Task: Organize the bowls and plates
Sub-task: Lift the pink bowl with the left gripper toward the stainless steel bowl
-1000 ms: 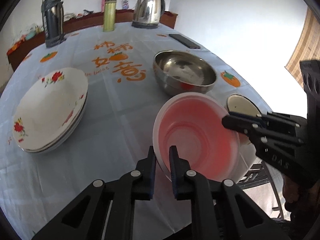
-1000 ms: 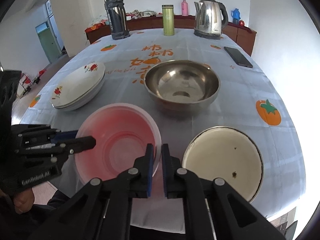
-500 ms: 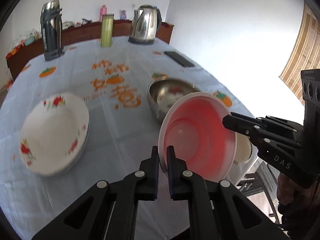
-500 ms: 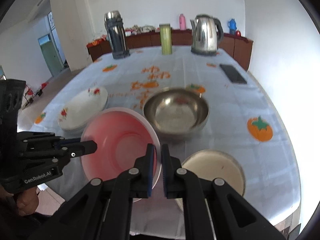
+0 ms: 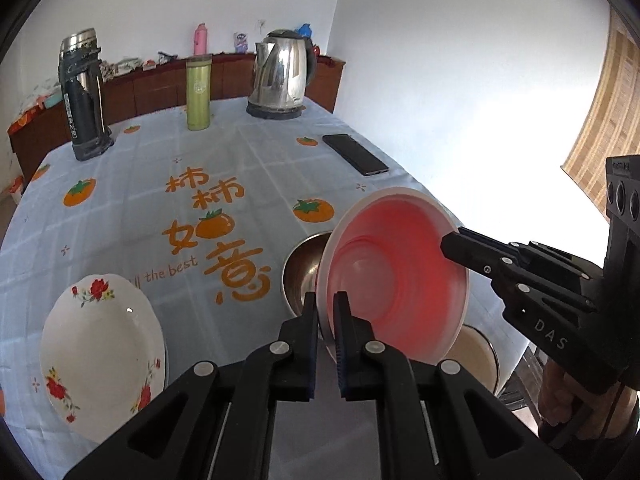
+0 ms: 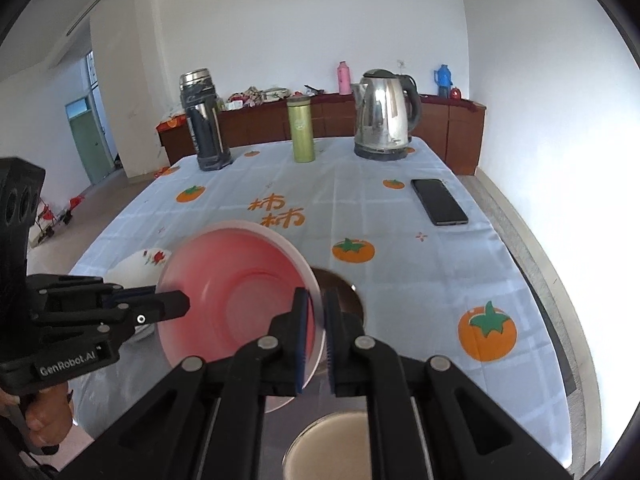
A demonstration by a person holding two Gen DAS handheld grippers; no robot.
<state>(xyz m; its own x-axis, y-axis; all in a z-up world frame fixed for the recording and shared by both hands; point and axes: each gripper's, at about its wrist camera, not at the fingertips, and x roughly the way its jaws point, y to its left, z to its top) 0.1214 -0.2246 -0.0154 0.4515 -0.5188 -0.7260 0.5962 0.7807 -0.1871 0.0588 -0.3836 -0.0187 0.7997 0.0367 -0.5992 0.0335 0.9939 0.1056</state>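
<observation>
Both grippers hold one pink plastic bowl [image 5: 396, 276] in the air above the table, tilted. My left gripper [image 5: 325, 312] is shut on its near rim. My right gripper [image 6: 317, 312] is shut on the opposite rim of the bowl [image 6: 240, 296]; it shows at the right in the left wrist view [image 5: 452, 242]. Below the bowl stands a steel bowl [image 5: 302, 272], mostly hidden. A stack of white flowered plates [image 5: 100, 356] sits at the front left. A cream enamel plate [image 6: 332, 448] lies at the table's near edge.
At the table's far end stand a dark thermos [image 5: 82, 96], a green bottle [image 5: 198, 94] and a steel kettle [image 5: 282, 76]. A black phone [image 5: 354, 154] lies at the right. A wooden sideboard [image 6: 440, 128] runs behind the table.
Both grippers have lifted the pink bowl off the table and carried it higher and farther, over the steel bowl. The table objects now look lower and farther away.
</observation>
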